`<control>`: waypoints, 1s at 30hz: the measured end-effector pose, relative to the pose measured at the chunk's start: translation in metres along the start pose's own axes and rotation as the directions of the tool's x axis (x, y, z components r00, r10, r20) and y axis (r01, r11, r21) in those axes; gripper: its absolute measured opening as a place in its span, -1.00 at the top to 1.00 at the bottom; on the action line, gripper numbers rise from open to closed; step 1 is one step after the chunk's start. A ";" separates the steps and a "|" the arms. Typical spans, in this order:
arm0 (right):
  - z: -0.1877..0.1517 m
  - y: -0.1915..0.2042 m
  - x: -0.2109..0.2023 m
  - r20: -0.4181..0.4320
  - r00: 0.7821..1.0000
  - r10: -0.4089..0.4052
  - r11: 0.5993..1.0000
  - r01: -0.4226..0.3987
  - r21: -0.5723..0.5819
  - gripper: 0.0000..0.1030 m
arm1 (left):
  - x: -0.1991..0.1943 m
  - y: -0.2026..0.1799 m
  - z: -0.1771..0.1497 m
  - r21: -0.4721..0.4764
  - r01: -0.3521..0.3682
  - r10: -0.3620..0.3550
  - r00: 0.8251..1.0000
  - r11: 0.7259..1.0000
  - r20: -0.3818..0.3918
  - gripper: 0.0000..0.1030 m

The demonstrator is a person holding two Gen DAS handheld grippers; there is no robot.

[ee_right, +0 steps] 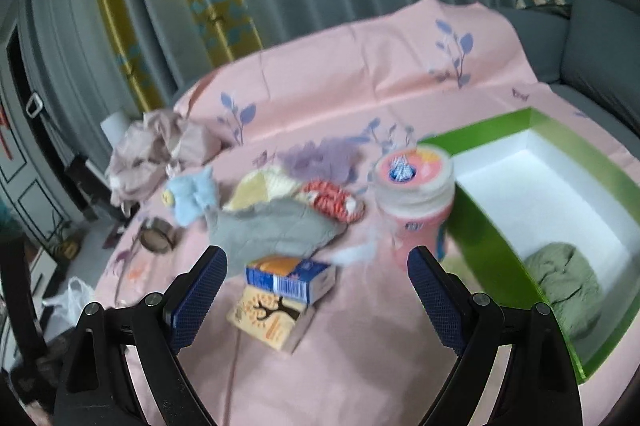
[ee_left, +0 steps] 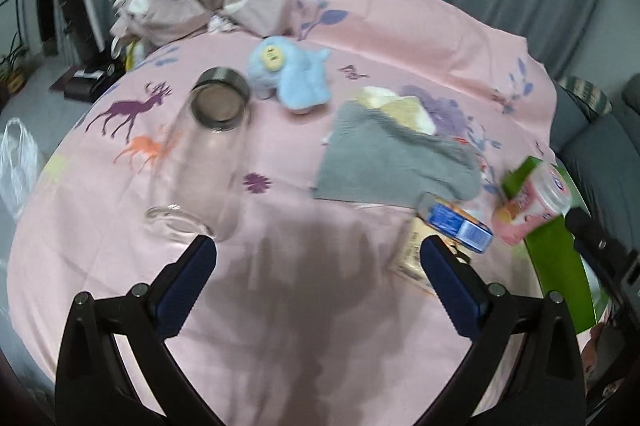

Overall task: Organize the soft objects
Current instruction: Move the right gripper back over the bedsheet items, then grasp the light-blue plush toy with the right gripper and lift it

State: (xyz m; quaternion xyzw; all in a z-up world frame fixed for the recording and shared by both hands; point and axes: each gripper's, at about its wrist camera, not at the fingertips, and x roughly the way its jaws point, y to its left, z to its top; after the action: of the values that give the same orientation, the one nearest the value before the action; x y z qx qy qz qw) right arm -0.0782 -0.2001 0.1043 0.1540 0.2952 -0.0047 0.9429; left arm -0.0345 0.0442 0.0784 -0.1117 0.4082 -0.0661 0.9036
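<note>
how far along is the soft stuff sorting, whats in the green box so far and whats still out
Barely started. Done: one green cloth lies in the green box. In hand: nothing; the left gripper and right gripper are both open and empty. Left on the pink sheet: the grey cloth, the blue plush toy, the yellow knit piece, the orange striped soft item and the crumpled beige fabric.

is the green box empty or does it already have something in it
Not empty: the open green cardboard box with the white inside holds one crumpled sage-green cloth in its near corner; the rest of its floor is bare.
</note>
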 end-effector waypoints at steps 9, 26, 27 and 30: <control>0.009 0.027 0.035 -0.182 0.973 0.141 0.985 -0.119 0.127 -0.79 | -0.004 0.046 0.008 -0.132 0.002 -0.007 0.999 0.991 -0.040 -0.97; 0.085 0.226 0.234 -0.455 0.888 0.071 0.995 -0.095 -0.032 -0.79 | -0.021 0.105 0.033 -0.299 0.084 -0.076 0.996 0.950 0.036 -0.59; 0.084 0.233 0.242 -0.450 0.892 0.040 0.996 -0.073 -0.056 -0.79 | -0.020 0.108 0.034 -0.307 0.082 -0.075 0.997 0.948 0.036 -0.57; 0.077 0.240 0.265 -0.409 0.908 -0.094 0.991 0.047 -0.123 -0.79 | -0.019 0.116 0.035 -0.330 0.092 -0.084 0.996 0.940 0.037 -0.48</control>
State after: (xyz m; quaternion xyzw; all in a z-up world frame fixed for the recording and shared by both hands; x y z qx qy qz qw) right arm 0.2076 0.0271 0.0854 0.0885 0.4934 0.0101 0.8652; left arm -0.0179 0.1655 0.0849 -0.2807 0.3978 -0.0357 0.8727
